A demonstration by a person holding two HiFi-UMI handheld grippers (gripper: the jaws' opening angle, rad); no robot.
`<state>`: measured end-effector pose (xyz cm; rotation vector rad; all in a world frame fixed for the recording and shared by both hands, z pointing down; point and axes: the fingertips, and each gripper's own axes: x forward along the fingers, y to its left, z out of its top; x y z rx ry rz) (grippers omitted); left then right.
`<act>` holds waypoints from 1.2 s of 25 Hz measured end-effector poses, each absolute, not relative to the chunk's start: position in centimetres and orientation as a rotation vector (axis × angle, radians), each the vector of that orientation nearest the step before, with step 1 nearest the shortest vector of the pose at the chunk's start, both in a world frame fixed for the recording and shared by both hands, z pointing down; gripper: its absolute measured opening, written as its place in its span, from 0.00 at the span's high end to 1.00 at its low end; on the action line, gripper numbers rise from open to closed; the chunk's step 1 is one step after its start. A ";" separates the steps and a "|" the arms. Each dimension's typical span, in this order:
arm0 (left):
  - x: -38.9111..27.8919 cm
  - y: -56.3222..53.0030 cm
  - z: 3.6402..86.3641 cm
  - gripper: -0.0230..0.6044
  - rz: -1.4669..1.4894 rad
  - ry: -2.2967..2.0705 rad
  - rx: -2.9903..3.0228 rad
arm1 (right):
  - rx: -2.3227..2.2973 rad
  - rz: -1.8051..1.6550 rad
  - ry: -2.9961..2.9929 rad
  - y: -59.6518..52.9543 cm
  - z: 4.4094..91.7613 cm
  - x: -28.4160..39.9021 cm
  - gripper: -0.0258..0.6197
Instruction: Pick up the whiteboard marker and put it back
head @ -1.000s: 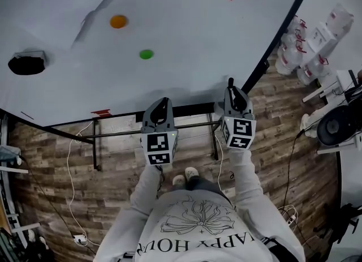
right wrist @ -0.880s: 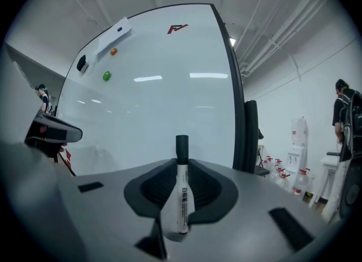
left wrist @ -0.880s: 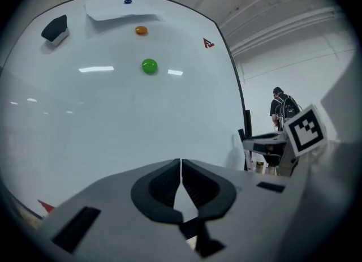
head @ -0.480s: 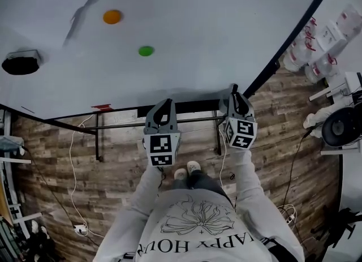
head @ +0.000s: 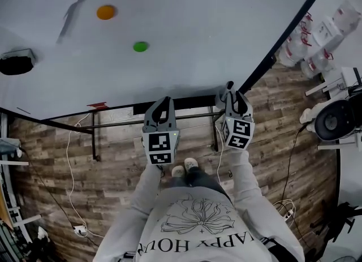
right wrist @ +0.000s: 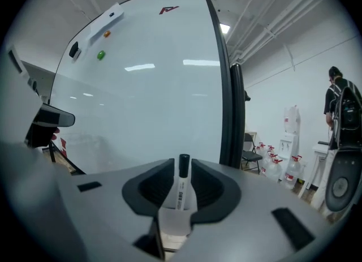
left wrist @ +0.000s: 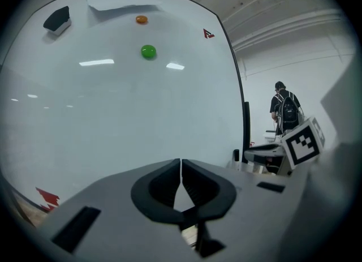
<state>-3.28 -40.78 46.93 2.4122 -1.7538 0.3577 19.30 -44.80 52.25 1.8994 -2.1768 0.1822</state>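
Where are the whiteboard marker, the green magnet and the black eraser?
whiteboard marker [right wrist: 181,190]: right gripper view, on its white barrel.
green magnet [head: 140,46]: head view, on its centre.
black eraser [head: 15,64]: head view, on its dark middle.

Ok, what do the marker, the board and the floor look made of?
Whiteboard marker: likely plastic, white printed barrel, black cap. Whiteboard: glossy white panel with bright reflections, base material unclear. Floor: wood-grain planks, real wood or laminate unclear.
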 end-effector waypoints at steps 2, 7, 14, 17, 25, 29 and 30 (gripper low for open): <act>-3.2 -40.6 46.4 0.95 0.339 -1.759 2.422 | 1.928 0.158 -2.180 -44.5 51.0 19.4 0.82; -3.6 -40.3 44.5 0.95 0.271 -1.799 2.428 | 2.013 0.109 -2.206 -43.4 47.4 19.6 0.87; -4.2 -39.7 41.4 0.95 0.188 -1.849 2.446 | 2.066 -0.023 -2.237 -41.7 42.6 19.0 0.94; -4.3 -39.4 40.2 0.95 0.159 -1.867 2.456 | 2.089 -0.045 -2.259 -41.1 41.2 18.8 0.96; -4.3 -38.4 38.6 0.95 0.124 -1.888 2.472 | 2.081 -0.092 -2.296 -39.9 39.2 18.1 0.96; -4.5 -37.9 38.1 0.95 0.112 -1.897 2.479 | 2.085 -0.095 -2.300 -39.3 39.0 18.1 0.96; -4.5 -37.7 38.0 0.95 0.110 -1.899 2.479 | 2.085 -0.095 -2.301 -39.2 39.0 18.0 0.96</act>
